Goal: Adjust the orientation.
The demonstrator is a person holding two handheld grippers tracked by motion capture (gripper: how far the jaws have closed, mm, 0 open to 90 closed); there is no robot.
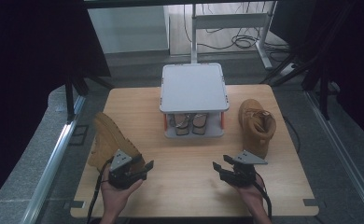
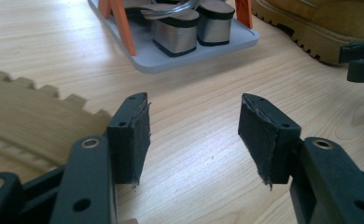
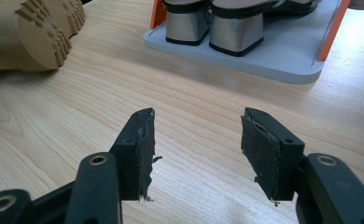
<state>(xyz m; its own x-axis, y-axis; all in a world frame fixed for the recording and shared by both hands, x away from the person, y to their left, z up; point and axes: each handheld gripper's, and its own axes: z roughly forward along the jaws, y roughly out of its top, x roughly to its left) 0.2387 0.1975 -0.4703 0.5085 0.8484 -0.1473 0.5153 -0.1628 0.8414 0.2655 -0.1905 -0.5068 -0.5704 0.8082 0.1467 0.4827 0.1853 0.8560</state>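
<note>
Two tan boots are on the wooden table [image 1: 189, 186]. The left boot [image 1: 110, 140] lies on its side, its lugged sole [image 2: 26, 121] just left of my left gripper [image 1: 145, 169]. The right boot [image 1: 257, 126] stands upright beyond my right gripper [image 1: 220, 164]. Both grippers rest low near the table's front edge, tips turned towards each other. In the left gripper view my left gripper [image 2: 194, 98] is open over bare wood. My right gripper [image 3: 196, 112] is open too, with nothing between its pads.
A grey two-tier shoe rack [image 1: 194, 86] stands at the middle back of the table. A pair of block-heeled shoes [image 1: 187, 123] sits on its lower shelf [image 3: 283, 56]. Orange posts [image 2: 122, 23] hold up the top shelf. Metal frames and cables lie beyond the table.
</note>
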